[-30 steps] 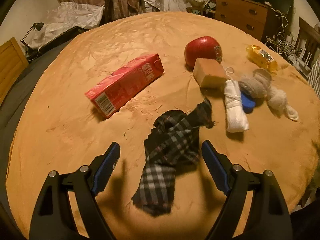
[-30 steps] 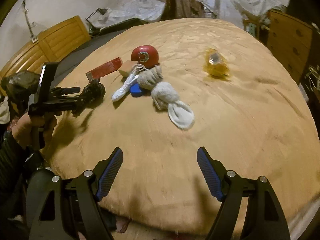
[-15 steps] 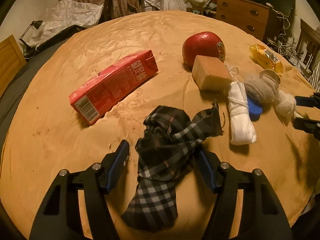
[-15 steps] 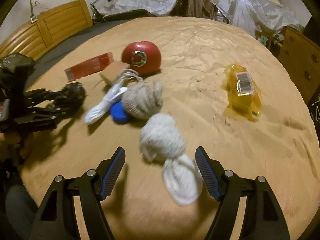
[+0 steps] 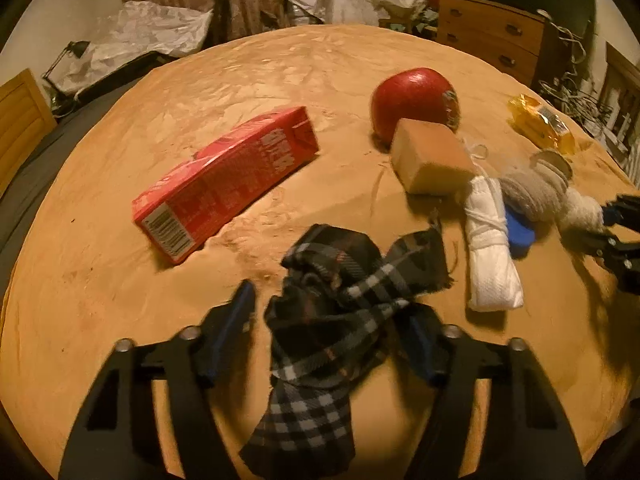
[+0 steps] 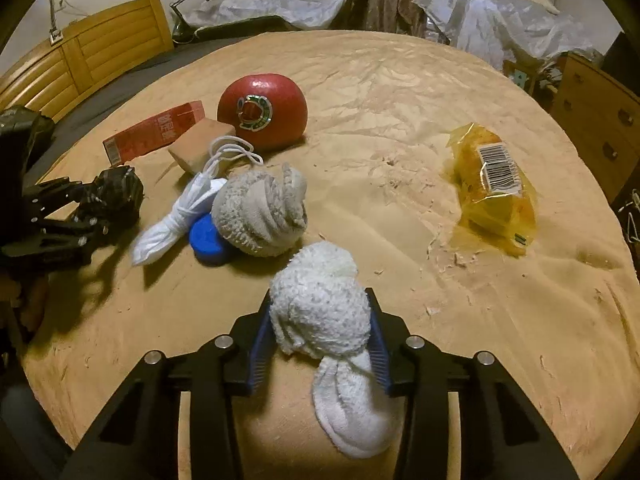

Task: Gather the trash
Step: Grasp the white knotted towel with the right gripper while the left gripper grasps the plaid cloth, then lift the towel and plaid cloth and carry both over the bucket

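1. Left gripper [image 5: 332,320] jaws closing around plaid cloth [image 5: 340,304] on tan blanket [image 5: 260,68]; left pad not touching yet.
2. Right gripper [image 6: 318,338] closing, pads pressing white sock [image 6: 320,312].
3. Red carton [image 5: 224,176], yellow wrapper [image 6: 492,188] lie apart.

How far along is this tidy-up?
Barely begun: nothing looks collected yet. The right gripper is closing on the white sock; the left gripper is closing around the plaid cloth. Still lying out: red carton, yellow wrapper, blue cap.
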Demonstrator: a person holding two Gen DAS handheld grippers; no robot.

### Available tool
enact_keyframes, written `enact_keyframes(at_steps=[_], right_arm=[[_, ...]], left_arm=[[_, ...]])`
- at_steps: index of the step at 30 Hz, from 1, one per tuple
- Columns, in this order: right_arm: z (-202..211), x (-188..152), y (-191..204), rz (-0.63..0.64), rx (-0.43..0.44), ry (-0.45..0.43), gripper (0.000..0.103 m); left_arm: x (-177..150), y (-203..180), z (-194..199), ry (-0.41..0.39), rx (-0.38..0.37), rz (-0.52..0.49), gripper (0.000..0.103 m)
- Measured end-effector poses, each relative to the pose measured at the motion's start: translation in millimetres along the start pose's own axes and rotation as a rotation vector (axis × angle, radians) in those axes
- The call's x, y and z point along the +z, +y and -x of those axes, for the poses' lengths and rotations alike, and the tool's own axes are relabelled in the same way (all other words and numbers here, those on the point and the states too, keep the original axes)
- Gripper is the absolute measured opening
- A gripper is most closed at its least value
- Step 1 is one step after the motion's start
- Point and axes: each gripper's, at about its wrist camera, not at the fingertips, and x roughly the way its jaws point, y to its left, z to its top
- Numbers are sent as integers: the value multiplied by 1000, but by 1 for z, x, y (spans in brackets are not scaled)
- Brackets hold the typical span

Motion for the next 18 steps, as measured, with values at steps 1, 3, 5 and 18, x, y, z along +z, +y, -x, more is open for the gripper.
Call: enact_keyframes(at_steps=[1,3,5,18], right_arm=[[2,-2,1,-4,-3,-4,42],[8,-7,3,-25,-6,-19,41],[15,-13,6,-38,-8,-34,40],[122,-42,51,-74,-31,-258,40]], left_arm=[[1,1,1,-1,-5,10,47],[-1,3,5,-3,-17,30,45],[-5,2,10,-8,-19,45,43],[-41,-48,131,-208,11,77,42]])
